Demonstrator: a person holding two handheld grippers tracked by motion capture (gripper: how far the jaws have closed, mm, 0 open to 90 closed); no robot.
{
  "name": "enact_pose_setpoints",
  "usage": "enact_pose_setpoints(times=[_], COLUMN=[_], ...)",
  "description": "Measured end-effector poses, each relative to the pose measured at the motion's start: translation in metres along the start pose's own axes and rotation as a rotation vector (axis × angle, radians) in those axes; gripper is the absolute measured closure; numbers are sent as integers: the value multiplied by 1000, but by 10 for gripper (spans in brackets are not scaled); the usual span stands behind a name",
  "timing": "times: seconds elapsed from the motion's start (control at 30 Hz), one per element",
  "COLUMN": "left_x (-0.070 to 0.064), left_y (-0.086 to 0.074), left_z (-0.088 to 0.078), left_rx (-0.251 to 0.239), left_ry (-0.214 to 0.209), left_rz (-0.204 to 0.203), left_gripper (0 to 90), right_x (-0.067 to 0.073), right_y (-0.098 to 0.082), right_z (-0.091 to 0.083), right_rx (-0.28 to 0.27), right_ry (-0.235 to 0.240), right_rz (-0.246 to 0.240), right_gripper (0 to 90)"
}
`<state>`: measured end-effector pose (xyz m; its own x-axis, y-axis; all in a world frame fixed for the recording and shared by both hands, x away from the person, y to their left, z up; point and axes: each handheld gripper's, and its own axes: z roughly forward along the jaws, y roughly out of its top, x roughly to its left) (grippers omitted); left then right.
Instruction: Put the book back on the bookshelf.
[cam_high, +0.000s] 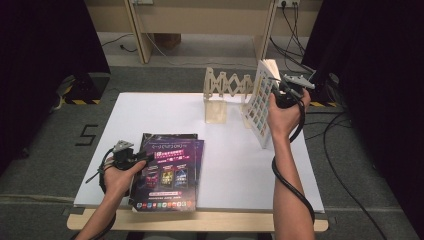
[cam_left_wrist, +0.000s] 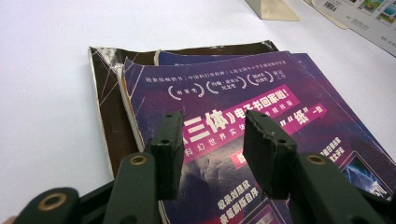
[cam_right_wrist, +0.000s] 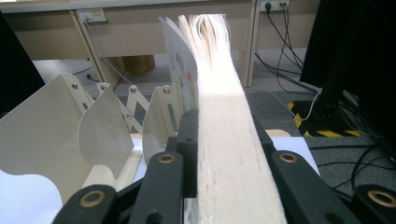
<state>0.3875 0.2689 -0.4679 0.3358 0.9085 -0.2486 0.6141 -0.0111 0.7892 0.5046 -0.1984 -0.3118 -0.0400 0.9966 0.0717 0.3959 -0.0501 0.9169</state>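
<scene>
The right tongs (cam_high: 281, 86) pinch a thick book (cam_high: 261, 104) by its page edges, the black jaws pressed against both sides of the pale page block in the right gripper view. The book (cam_right_wrist: 224, 116) stands upright on its lower edge at the far right of the white desk (cam_high: 240, 165), its picture-tiled cover facing left and its upper pages fanning apart. Just beside it stands a pale expandable book rack (cam_high: 225, 92), its rounded dividers (cam_right_wrist: 105, 130) joined by a riveted scissor lattice.

The left tongs (cam_high: 145, 157) hover spread over a purple booklet (cam_high: 170, 172) near the desk's front edge, gripping nothing. In the left gripper view the two jaws stand apart above the booklet's (cam_left_wrist: 243, 93) cover with its white and pink lettering. It lies flat on a small stack, with a dark-covered book (cam_left_wrist: 109, 98) showing beneath it at the left edge.
</scene>
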Motion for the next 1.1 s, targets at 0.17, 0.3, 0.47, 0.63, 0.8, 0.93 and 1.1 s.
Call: enact_pose_setpoints(times=[0.17, 0.3, 0.47, 0.63, 0.8, 0.93, 1.1], left_x=[0, 0, 0, 0, 0, 1, 1], left_y=[0, 0, 0, 0, 0, 0, 0], left_z=[0, -1, 0, 0, 0, -1, 0], left_rx=[0, -1, -1, -2, -3, -4, -4], left_ry=[0, 0, 0, 0, -2, 2, 0], left_rz=[-2, -3, -4, -5, -5, -4, -5], left_gripper=[574, 575, 575, 575, 575, 576, 575], right_x=[1, 3, 5, 7, 8, 8, 9], right_y=[1, 3, 4, 6, 10, 14, 17], right_z=[-1, -1, -1, 1, 4, 7, 11], right_rx=[3, 2, -8, -22, -14, -18, -28], right_ry=[4, 13, 18, 24, 18, 20, 22], right_rz=[3, 7, 4, 15, 19, 18, 22], right_gripper=[743, 743, 745, 745, 745, 746, 746])
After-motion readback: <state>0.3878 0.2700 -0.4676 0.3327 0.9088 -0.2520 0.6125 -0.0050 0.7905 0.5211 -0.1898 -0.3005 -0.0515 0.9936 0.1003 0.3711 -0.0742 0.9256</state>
